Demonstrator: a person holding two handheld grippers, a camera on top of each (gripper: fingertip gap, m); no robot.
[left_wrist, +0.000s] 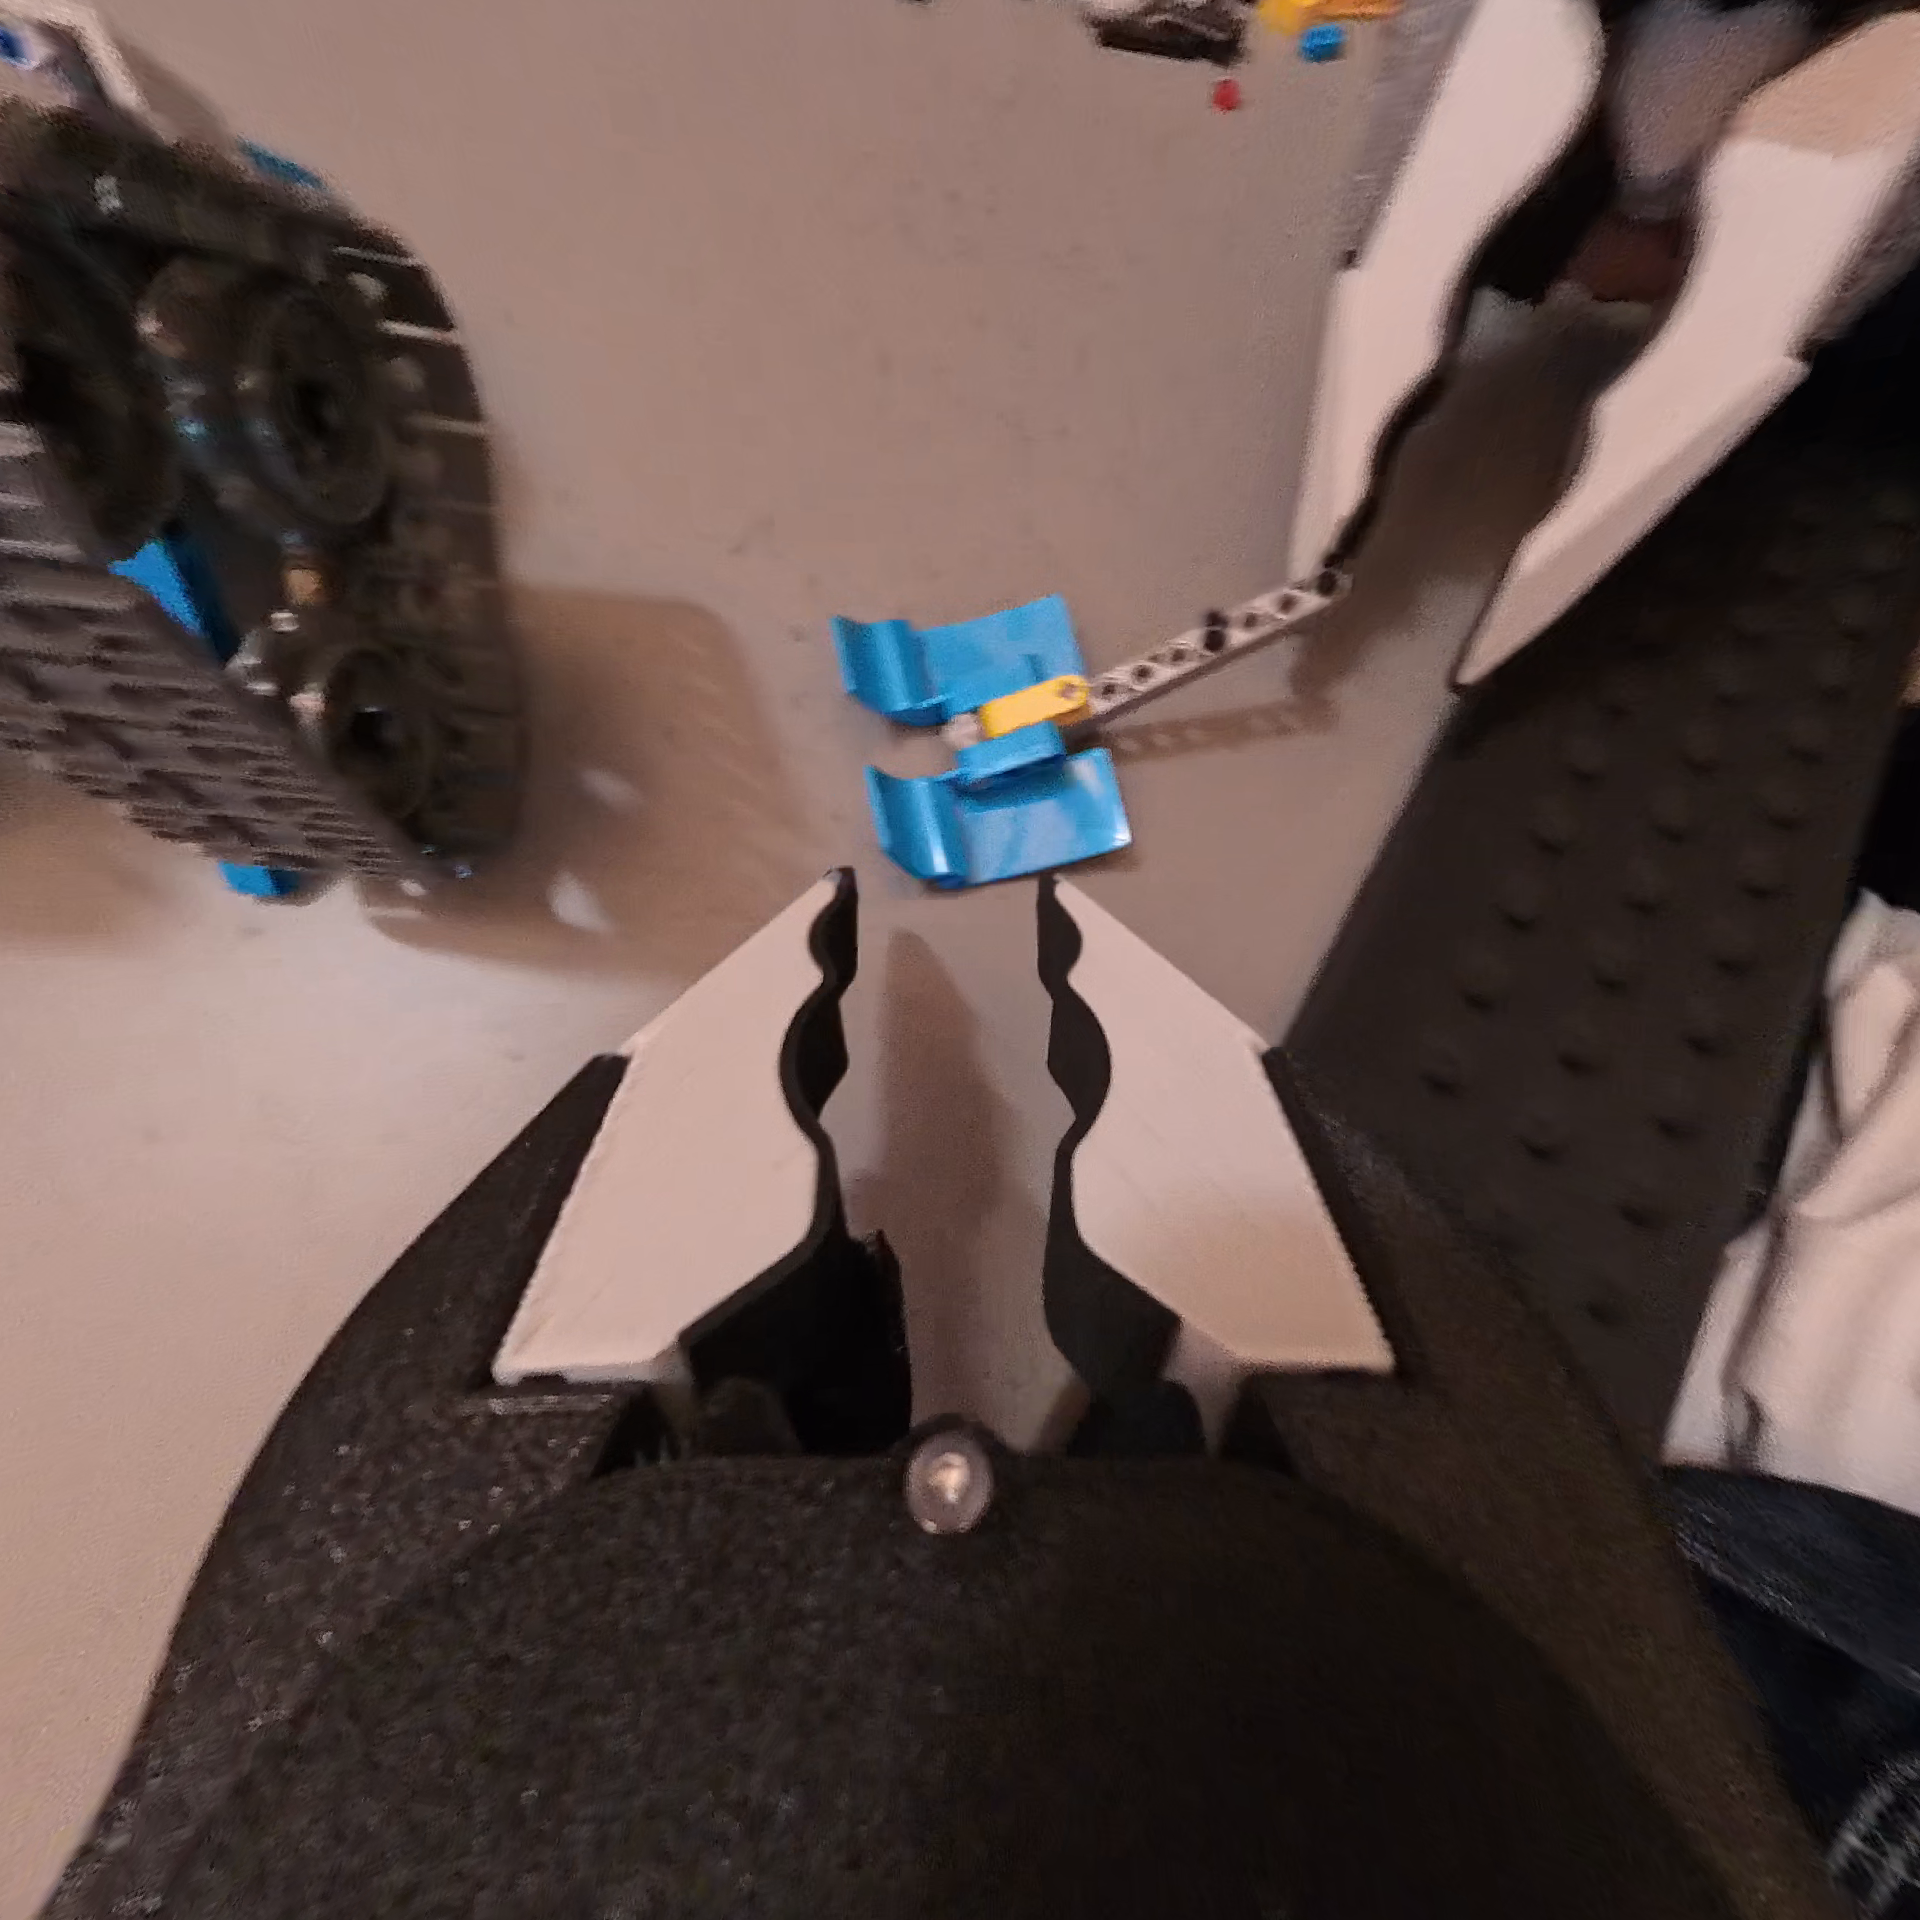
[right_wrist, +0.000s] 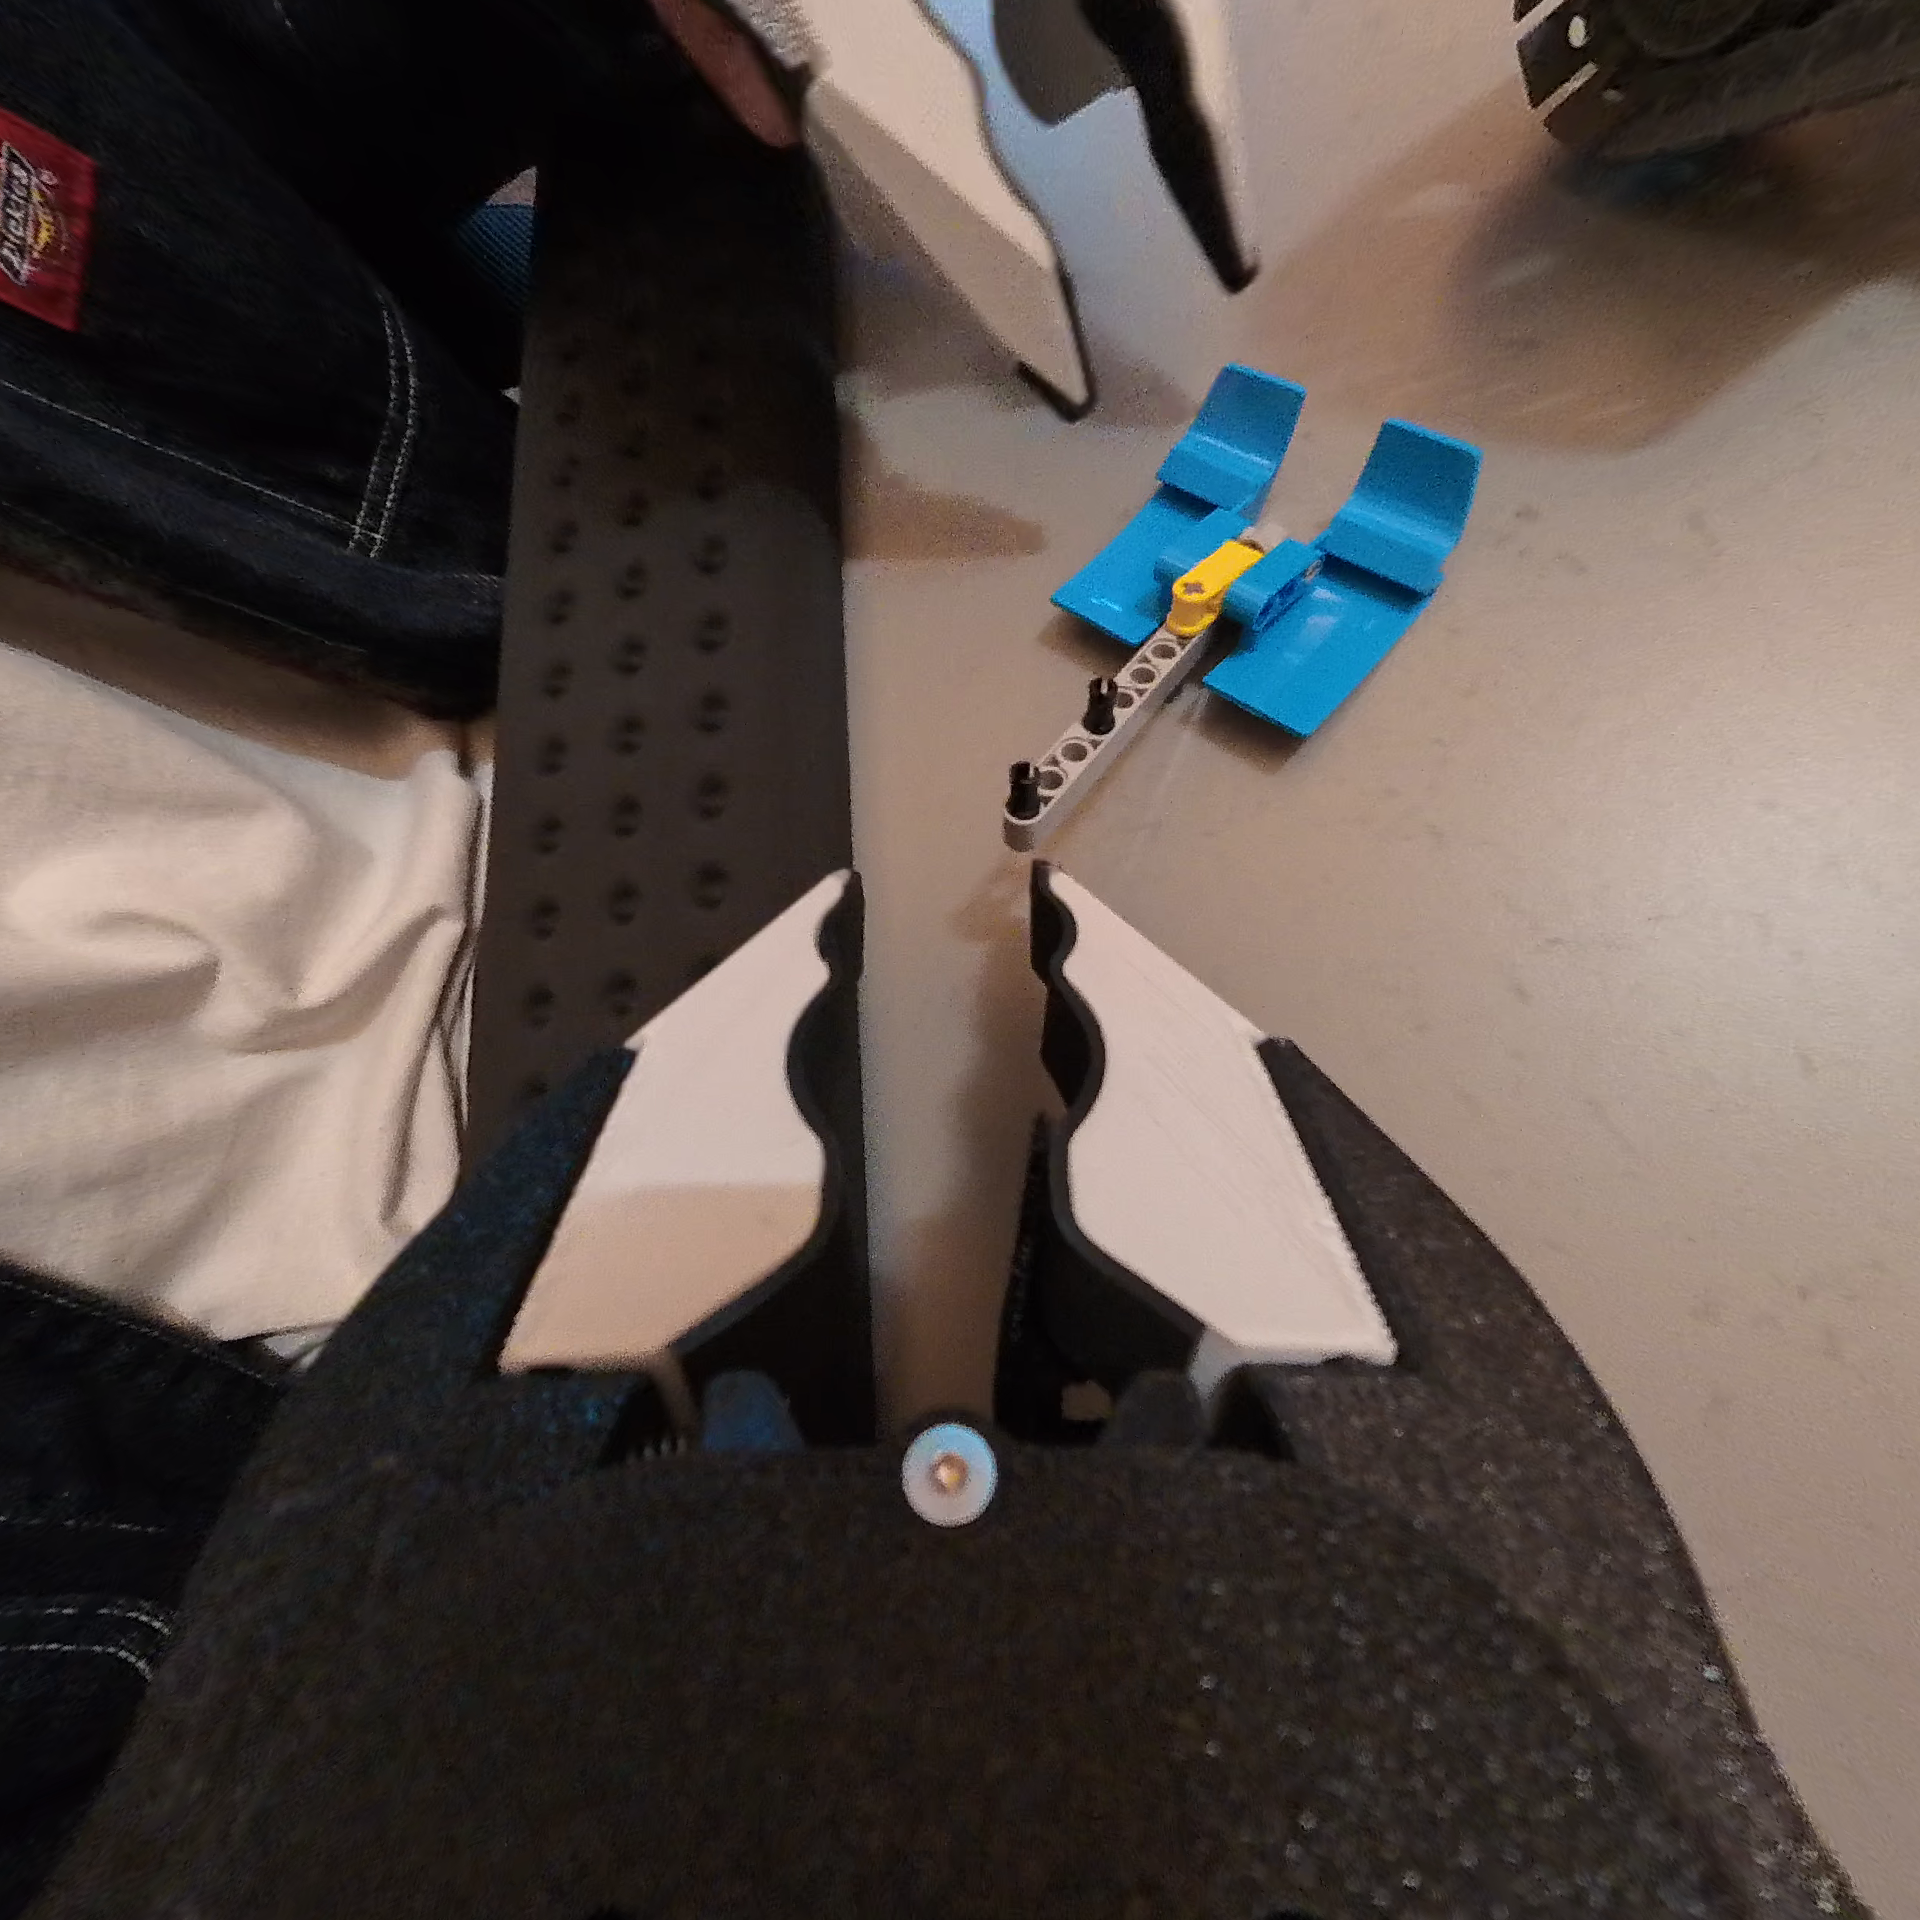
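A small toy-brick assembly lies on the beige table: two blue curved panels (left_wrist: 982, 743), a yellow connector (left_wrist: 1029, 710) and a grey holed beam (left_wrist: 1205, 644) with black pins. It also shows in the right wrist view (right_wrist: 1278, 566), beam (right_wrist: 1101, 738). My left gripper (left_wrist: 948, 883) is open and empty, its tips just short of the nearer blue panel. My right gripper (right_wrist: 948, 878) is open and empty, its right fingertip (right_wrist: 1044, 883) close to the beam's free end. Each gripper shows in the other's view: the right one (left_wrist: 1392, 613) and the left one (right_wrist: 1153, 332).
A black tracked toy vehicle (left_wrist: 239, 540) with blue parts stands at the left, also seen at the far right corner (right_wrist: 1704, 73). Small loose bricks (left_wrist: 1288, 31) lie at the table's far side. A person in dark jeans (right_wrist: 208, 416) and pale cloth (right_wrist: 208, 935) is at the left. My hands' fingertips stand some 11 cm from each other.
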